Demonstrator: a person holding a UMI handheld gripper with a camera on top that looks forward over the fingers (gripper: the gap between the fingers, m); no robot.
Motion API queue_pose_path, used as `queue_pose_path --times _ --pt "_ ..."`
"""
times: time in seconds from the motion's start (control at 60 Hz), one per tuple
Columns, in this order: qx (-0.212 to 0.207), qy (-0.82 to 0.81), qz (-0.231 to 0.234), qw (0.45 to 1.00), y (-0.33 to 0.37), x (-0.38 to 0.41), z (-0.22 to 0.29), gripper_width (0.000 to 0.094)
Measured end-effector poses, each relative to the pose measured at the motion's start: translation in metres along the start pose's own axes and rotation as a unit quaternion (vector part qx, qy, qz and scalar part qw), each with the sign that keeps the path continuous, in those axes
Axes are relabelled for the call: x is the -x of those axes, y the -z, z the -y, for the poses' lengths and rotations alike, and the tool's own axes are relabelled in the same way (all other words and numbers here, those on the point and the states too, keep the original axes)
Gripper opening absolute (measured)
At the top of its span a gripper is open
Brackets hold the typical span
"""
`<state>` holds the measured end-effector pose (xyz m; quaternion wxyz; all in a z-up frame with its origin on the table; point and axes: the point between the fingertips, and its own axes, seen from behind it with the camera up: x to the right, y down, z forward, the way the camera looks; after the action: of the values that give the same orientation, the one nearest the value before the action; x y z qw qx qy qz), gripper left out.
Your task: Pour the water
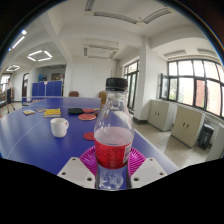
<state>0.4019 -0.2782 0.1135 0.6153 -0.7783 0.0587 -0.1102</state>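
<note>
One bottle [113,125] fills your view, standing upright between the fingers of your gripper [112,171], its long axis straight up and down. Your jaws look closed on its lower body, a finger tight against each side, the pink pads showing just around the base. It holds red liquid to about halfway, clear plastic above that, and I can't tell whether a cap is on.

Now look past it: your cup [59,127] sits on the blue table [30,140], ahead of the fingers and off to your left, well apart from the bottle. That's the relation that matters. By my read, you'll need to carry the bottle over to the left and forward until its neck is above the cup, then tip towards it. A red disc [88,117] and a yellow object [51,113] lie further back; they look clear of that path.
</note>
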Motion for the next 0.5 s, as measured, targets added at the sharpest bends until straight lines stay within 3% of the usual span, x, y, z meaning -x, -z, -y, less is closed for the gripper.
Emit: queue_pose_path --times 0.183,0.3,0.433,0.5 --pt "-0.025 0.1 -0.114 0.988 -0.021 -0.076 0.078 0.0349" --pt "-0.055 0.22 -0.194 0.954 -0.062 -0.092 0.17 0.0348" --pt "-0.106 0.433 -0.245 0.861 -0.105 -0.055 0.257 0.0351" --pt "-0.132 0.541 -0.243 0.794 -0.127 -0.016 0.292 0.0352"
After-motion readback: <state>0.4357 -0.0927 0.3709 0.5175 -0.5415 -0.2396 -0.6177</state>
